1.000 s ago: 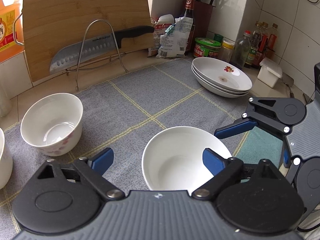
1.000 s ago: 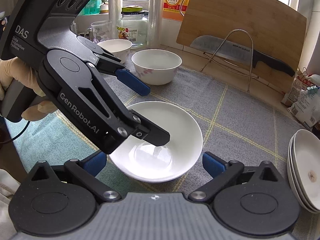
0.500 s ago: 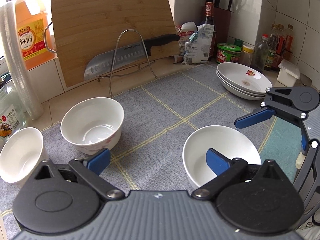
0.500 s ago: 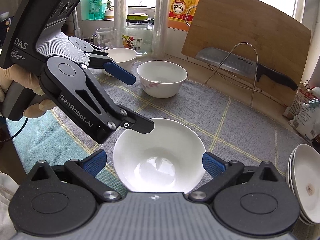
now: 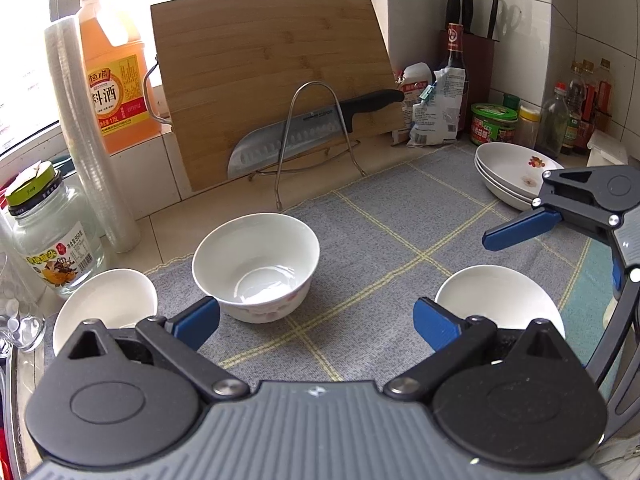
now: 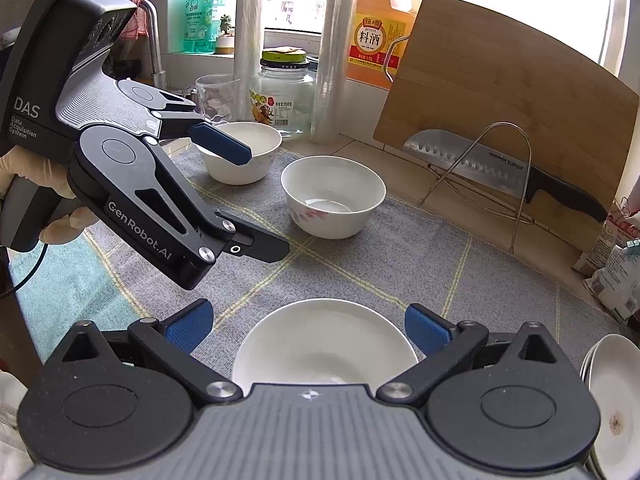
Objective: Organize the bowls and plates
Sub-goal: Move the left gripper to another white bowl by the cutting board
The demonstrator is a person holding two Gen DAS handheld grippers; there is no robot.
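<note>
Both grippers hang spread and empty over a kitchen counter set with bowls and plates.

Left gripper (image 6: 244,200), gripped by a gloved hand (image 6: 24,184), has just been opening its jaws; nothing sits between them. Seen from the left wrist, a flowered bowl (image 5: 256,266) stands at twelve o'clock beyond its fingertips on the grey cloth (image 5: 400,216), a plain bowl (image 5: 104,308) at nine o'clock, a wide shallow bowl (image 5: 496,298) at three o'clock. Right gripper (image 6: 306,326) hangs with jaws wide apart above that shallow bowl, not touching it. Stacked plates (image 5: 508,172) rest at two o'clock, well apart from the bowls. Behind, a knife (image 5: 304,136) leans against a cutting board (image 5: 272,60).
</note>
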